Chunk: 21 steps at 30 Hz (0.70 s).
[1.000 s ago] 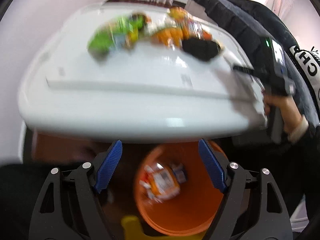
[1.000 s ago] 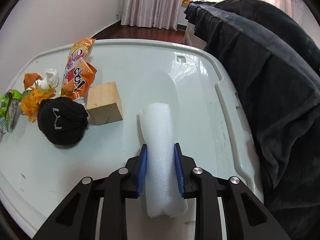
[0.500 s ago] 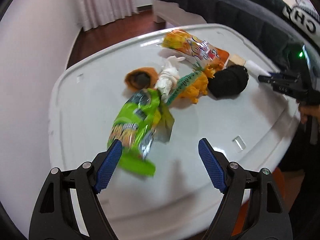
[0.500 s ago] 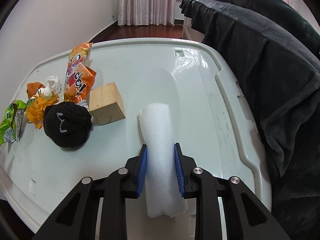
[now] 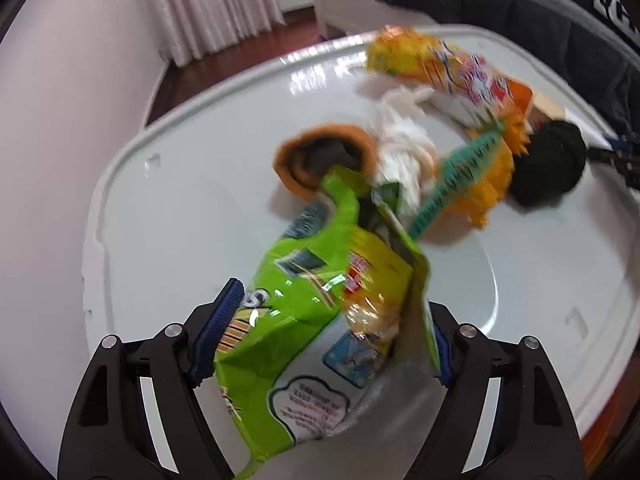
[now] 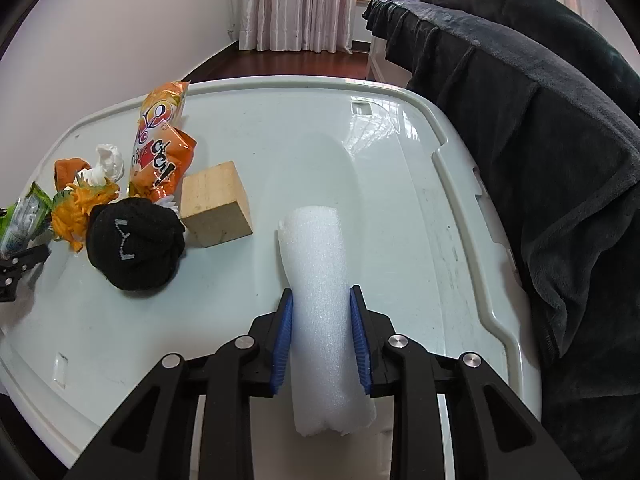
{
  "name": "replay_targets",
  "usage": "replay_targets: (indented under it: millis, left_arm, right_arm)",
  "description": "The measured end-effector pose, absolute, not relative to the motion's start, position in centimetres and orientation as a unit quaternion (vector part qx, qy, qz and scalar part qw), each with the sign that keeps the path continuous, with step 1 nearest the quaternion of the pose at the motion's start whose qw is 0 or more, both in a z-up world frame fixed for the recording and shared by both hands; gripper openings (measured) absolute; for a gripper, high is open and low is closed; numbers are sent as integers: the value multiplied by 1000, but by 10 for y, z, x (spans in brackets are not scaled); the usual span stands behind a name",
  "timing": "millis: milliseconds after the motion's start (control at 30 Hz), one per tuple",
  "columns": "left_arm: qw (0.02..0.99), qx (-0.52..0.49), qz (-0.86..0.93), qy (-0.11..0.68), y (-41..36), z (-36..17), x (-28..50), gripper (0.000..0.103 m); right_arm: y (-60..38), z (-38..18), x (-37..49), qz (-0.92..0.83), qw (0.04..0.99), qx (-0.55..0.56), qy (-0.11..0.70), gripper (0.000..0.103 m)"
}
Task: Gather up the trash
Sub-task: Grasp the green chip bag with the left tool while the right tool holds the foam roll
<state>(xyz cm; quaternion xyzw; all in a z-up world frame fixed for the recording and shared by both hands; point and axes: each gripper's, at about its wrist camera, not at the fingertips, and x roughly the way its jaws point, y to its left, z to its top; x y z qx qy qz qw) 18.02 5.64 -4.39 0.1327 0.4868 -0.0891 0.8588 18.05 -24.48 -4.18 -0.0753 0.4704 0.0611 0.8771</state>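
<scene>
A crumpled green snack bag (image 5: 304,312) lies on the white table (image 5: 180,208). My left gripper (image 5: 332,296) stands wide open around it, one blue pad on each side, and the bag's edge covers the right pad. In the right wrist view a white foam roll (image 6: 316,248) rests lengthwise on the table, with my right gripper (image 6: 321,292) shut on its middle. An orange snack bag (image 6: 160,140) and a white tissue wad (image 5: 400,140) lie in the pile beyond the green bag.
An orange sock (image 5: 320,156), an orange and green toy (image 5: 472,176), a black sock ball (image 6: 136,240) and a wooden block (image 6: 216,204) sit in the same pile. A dark blanket (image 6: 540,140) hangs along the table's right edge. A curtain and wood floor lie beyond.
My left gripper left the orange bin below the table edge, swung over the table and came down around the green bag. The right gripper and foam roll have stayed put.
</scene>
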Motion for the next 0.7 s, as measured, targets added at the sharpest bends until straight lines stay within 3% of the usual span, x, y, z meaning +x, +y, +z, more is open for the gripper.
replay_targets:
  millis: [67,167,700]
  left_arm:
    - [863,118,-83,484,59,-44,182,63]
    - [866,111,-74,482,59,-44,183,59]
    - [886,18,60,460,16,-34,118,49]
  right_arm:
    - [-243,-42,180,60,877,-79,469,28]
    - [-243,-42,179,59,879,-79,467,28]
    - [-247,-27,151,88,885,-33,456,25]
